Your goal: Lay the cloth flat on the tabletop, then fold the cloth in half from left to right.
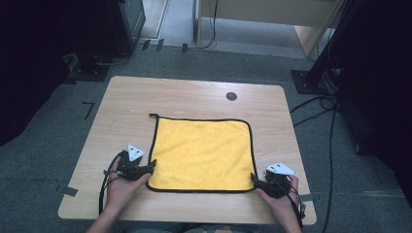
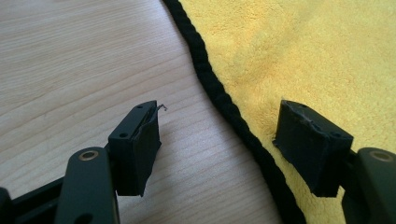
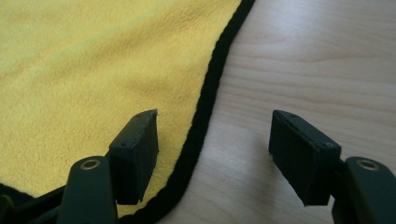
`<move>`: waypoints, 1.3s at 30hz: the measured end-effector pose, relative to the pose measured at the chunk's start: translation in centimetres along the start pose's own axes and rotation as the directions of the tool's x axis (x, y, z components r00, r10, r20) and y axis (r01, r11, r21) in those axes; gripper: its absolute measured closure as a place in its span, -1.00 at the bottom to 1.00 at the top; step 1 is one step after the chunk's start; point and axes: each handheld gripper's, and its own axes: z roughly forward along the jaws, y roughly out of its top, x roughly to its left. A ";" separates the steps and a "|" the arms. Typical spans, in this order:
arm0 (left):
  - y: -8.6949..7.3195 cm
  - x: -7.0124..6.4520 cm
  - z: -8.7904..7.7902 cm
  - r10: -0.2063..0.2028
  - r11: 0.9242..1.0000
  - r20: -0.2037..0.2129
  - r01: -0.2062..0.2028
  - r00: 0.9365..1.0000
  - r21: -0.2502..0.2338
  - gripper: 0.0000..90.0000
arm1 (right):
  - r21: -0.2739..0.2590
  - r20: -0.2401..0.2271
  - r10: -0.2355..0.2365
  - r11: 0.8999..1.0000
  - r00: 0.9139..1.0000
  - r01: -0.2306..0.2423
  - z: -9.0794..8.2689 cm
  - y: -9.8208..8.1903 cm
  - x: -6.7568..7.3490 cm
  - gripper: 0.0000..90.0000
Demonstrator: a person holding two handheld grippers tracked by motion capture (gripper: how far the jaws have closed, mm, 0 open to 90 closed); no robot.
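Jaws of the left gripper (image 2: pixel 217 144) and right gripper (image 3: pixel 212 154) stand spread, each straddling the black-bound edge of the square yellow microfibre cloth (image 1: pixel 203 153) at its near corners. The cloth lies flat on the wooden table (image 1: pixel 131 97), between both hands, equally near each.

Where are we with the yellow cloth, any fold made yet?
No fold shows: the yellow microfibre cloth with black trim lies flat on the wooden table. In hand: the left hand-held gripper and right hand-held gripper straddle its near-corner edges, jaws open. Gripping and folding presumably remain.
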 end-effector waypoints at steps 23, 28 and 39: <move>-1.3 -0.2 -2.7 0.010 0.999 0.015 -0.010 1.000 -0.030 -0.33 | -0.176 -0.149 -0.081 0.983 0.986 0.054 4.3 13.8 8.3 -0.23; -1.5 -0.1 -2.7 0.008 1.000 0.025 -0.008 1.000 -0.025 -0.33 | -0.168 -0.190 -0.091 0.984 0.978 0.059 6.5 15.7 10.6 -0.17; -2.1 -1.1 -2.8 0.022 1.000 0.056 -0.022 0.998 0.000 -0.30 | -0.116 -0.249 -0.207 0.976 0.946 0.183 13.6 18.6 18.0 0.13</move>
